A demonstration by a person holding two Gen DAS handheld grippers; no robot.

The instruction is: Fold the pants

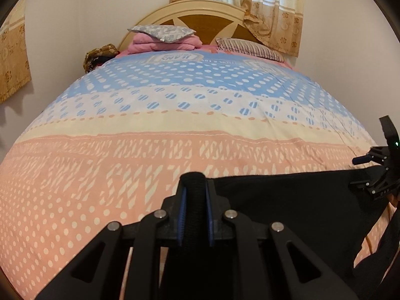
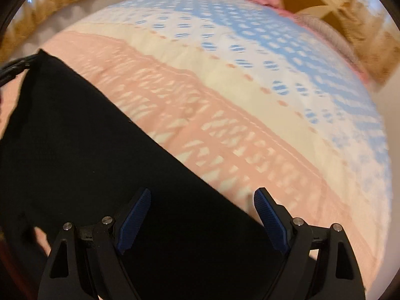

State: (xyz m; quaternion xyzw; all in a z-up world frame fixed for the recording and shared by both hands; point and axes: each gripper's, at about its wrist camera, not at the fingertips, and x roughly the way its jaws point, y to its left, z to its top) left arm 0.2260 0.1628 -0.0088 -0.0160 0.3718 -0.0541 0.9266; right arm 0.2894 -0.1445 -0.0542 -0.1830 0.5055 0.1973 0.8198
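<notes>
Pants (image 1: 287, 200), black, are stretched across the near part of the bed (image 1: 175, 125), low in both views, with one straight top edge running taut from the left gripper (image 1: 194, 195) toward the right gripper (image 1: 380, 175). The left one is clamped on a bunched, ribbed bit of the cloth, probably the waistband corner, its blue pads (image 1: 182, 215) pressed tight to either side. That pinch looks meant to anchor one end so the fabric can be pulled flat. In its own view the right gripper (image 2: 202, 215) stands with fingers wide apart, the pants (image 2: 87, 137) lying under and between them but not gripped; the blur there leaves it unclear whether a pad touches the cloth. It seems poised either to take the other end or to let it lie. The cloth's far edge cuts diagonally across the pink band of the quilt (image 2: 250, 100). Beyond that edge the quilt is flat and bare right up to the pillows (image 1: 162, 31) and headboard (image 1: 200, 10), so there is plenty of room to lay the pants out forward and fold them.
</notes>
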